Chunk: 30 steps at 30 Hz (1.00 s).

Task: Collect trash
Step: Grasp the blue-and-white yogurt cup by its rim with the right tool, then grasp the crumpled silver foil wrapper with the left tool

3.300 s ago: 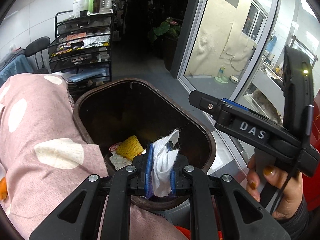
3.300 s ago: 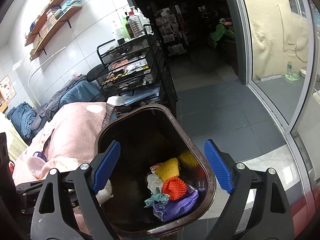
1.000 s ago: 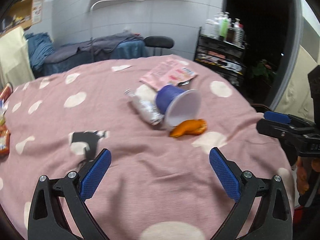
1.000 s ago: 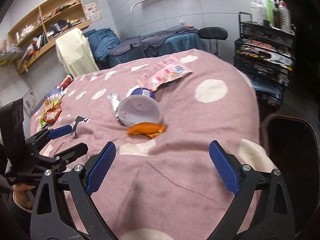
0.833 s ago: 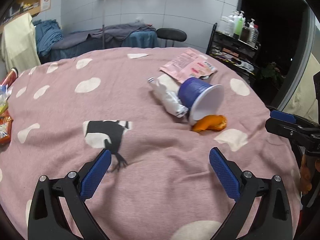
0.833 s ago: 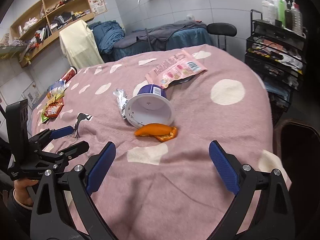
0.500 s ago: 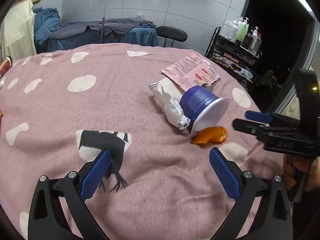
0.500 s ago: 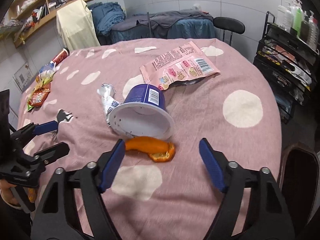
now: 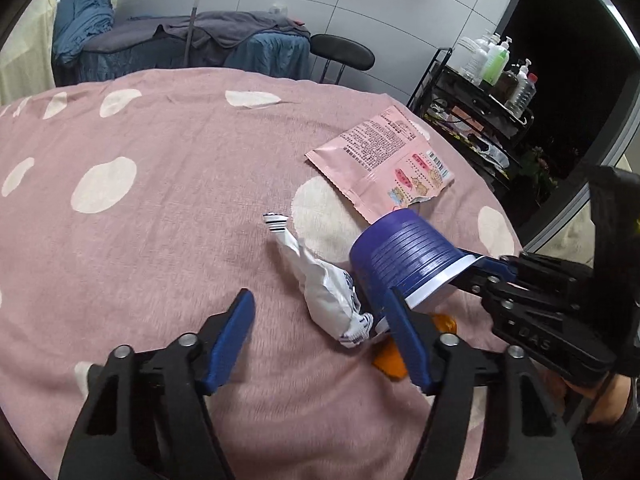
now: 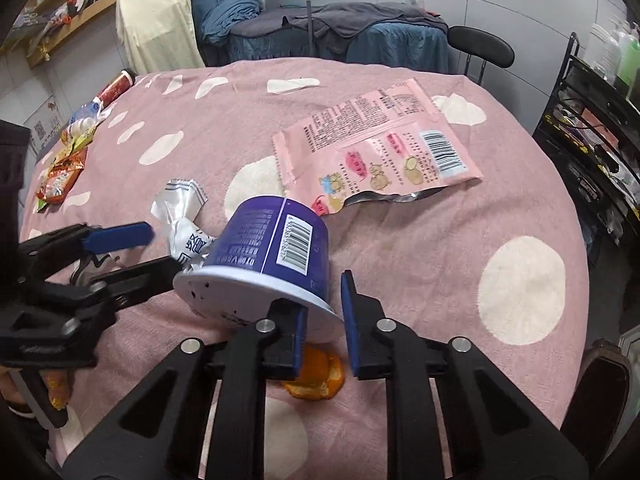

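A blue paper cup lies on its side on the pink dotted tablecloth. My right gripper has its jaws narrowed around the cup's white rim, one finger inside and one outside. The cup also shows in the left wrist view. My left gripper is open around a crumpled white wrapper, which also shows in the right wrist view. An orange peel lies under the cup. A pink snack bag lies flat behind it.
Snack packets and a red can lie at the table's far left. A black wire rack with bottles stands at the right. A brown bin's rim shows at lower right. A black stool stands behind the table.
Both grippers moved from the bin back over the table and closed in on the trash. The right jaws narrowed onto the cup's rim; the left jaws narrowed around the white wrapper.
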### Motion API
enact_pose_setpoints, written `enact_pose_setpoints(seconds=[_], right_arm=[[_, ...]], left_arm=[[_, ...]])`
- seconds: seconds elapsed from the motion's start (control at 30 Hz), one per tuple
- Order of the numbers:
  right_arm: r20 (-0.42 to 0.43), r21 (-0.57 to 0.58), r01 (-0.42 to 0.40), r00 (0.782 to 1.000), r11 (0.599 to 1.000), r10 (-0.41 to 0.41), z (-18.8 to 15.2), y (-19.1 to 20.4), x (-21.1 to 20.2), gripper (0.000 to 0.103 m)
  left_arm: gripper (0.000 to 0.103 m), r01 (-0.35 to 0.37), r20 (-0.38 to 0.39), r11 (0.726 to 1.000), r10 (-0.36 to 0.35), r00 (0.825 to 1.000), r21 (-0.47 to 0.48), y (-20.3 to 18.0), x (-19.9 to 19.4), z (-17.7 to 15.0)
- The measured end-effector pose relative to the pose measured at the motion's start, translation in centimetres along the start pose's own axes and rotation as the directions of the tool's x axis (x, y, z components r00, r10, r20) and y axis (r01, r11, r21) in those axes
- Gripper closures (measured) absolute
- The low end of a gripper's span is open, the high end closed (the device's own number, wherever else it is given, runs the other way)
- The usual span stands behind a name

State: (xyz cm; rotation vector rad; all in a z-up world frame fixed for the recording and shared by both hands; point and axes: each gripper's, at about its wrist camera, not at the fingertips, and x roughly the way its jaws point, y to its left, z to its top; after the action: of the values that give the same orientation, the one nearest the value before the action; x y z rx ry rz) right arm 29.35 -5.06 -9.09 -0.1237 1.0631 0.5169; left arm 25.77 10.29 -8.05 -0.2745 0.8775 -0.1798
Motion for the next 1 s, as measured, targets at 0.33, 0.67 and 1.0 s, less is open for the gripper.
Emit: enact_pose_setpoints(seconds=[0.33, 0.67, 1.0], right_arm=[[0.108, 0.086, 0.015, 0.994, 0.996, -0.024, -1.5, -2.4, -4.4, 0.095], [0.206, 0.158, -0.042, 0.979, 0.987, 0.009, -4.4, -3.7, -9.6, 0.095], [0.274, 0.228, -0.064, 0.962, 0.971, -0.001, -7.8, -5.4, -13.2, 0.095]], left_arm=[[0.071, 0.053, -0.077, 0.999, -0.052, 0.996, 0.009, -1.3, 2.2, 0.3], [0.076, 0.05, 0.004, 0.997, -0.05, 0.999, 0.055, -2.5, -0.8, -0.9], [0.076, 0.059, 0.108, 0.994, -0.069, 0.992, 0.095, -4.8, -5.2, -3.4]])
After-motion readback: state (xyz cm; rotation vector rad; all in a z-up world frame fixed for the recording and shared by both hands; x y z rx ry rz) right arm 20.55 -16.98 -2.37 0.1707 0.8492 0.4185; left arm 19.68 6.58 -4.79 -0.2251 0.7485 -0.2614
